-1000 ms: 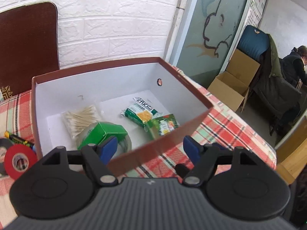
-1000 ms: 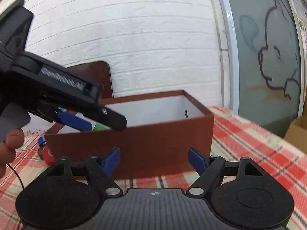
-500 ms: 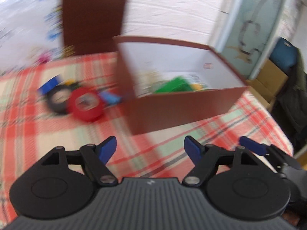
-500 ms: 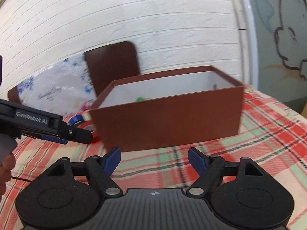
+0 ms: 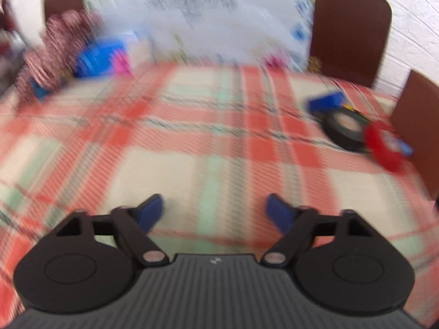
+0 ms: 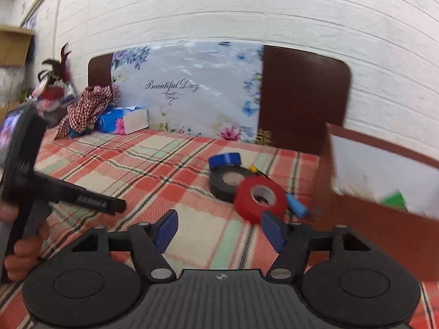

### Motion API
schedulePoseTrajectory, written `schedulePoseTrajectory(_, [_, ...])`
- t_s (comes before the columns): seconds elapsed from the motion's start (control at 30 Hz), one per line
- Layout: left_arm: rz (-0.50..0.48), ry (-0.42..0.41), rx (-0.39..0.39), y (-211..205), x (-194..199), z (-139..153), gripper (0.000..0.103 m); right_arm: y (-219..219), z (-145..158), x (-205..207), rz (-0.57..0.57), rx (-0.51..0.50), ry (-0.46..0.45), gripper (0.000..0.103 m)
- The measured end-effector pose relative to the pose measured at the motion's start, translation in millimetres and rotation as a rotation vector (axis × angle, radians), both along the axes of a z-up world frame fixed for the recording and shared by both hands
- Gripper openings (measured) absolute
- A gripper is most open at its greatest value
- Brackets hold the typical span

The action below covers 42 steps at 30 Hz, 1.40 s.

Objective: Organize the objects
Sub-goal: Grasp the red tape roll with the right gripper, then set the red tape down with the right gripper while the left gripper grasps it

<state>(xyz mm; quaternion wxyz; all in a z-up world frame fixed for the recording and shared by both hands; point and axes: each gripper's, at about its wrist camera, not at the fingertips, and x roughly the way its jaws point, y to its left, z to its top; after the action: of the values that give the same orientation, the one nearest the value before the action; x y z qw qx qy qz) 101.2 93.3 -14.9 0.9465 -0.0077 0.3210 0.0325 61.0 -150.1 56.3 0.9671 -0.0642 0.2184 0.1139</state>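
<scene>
A brown box (image 6: pixel 384 227) with a white inside stands at the right, with green items in it. Beside its left wall lie a red tape roll (image 6: pixel 259 196), a black tape roll (image 6: pixel 229 182), a blue tape roll (image 6: pixel 225 160) and a blue pen (image 6: pixel 296 205). My right gripper (image 6: pixel 219 229) is open and empty, low over the cloth just in front of the red roll. My left gripper (image 5: pixel 215 212) is open and empty over bare plaid cloth; its view is blurred, with the black roll (image 5: pixel 344 130) and red roll (image 5: pixel 384 150) at far right.
A plaid cloth (image 6: pixel 137 170) covers the table. At the back stand a floral "Beautiful Day" board (image 6: pixel 189 87), a brown chair back (image 6: pixel 304 96), a blue tissue pack (image 6: pixel 120 120) and a checked cloth heap (image 6: pixel 87 107). The left gripper's body (image 6: pixel 41 186) is at the left.
Both grippers have swung left, away from the box. The left one left the box and now faces open cloth. The tape rolls have come into the right view.
</scene>
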Motion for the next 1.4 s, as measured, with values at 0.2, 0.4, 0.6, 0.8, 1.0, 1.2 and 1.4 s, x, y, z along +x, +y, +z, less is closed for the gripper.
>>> schedulePoseTrajectory(0.2, [-0.025, -0.045, -0.084, 12.4, 1.0, -1.0, 0.097, 22.1, -31.7, 68.3, -0.096, -0.249, 0.028, 0.06])
schedulePoseTrajectory(0.4, [-0.033, -0.064, -0.149, 18.9, 2.2, -1.0, 0.098, 28.0, -45.8, 87.1, -0.036, -0.322, 0.063, 0.031])
schedulePoseTrajectory(0.6, [-0.035, -0.061, -0.138, 15.7, 1.4, -1.4, 0.098, 32.5, -34.9, 3.5, 0.166, -0.259, 0.132, 0.032])
schedulePoseTrajectory(0.8, [-0.046, -0.032, -0.083, 7.2, 3.1, -1.2, 0.099, -7.8, -9.3, -69.3, 0.219, -0.004, 0.204, 0.052])
schedulePoseTrajectory(1.0, [-0.157, 0.048, -0.233, -12.2, -22.6, 22.0, 0.095, -37.0, -19.4, -87.7, 0.095, 0.033, 0.195, 0.055])
schedulePoseTrajectory(1.2, [-0.298, 0.092, -0.33, -54.7, -44.4, 47.3, 0.094, -33.0, -23.6, -90.4, 0.065, -0.076, 0.126, 0.067])
schedulePoseTrajectory(1.4, [-0.415, 0.273, -0.282, -111.0, -42.5, 34.9, 0.082, -43.4, -33.8, -87.3, 0.096, -0.062, 0.15, 0.073])
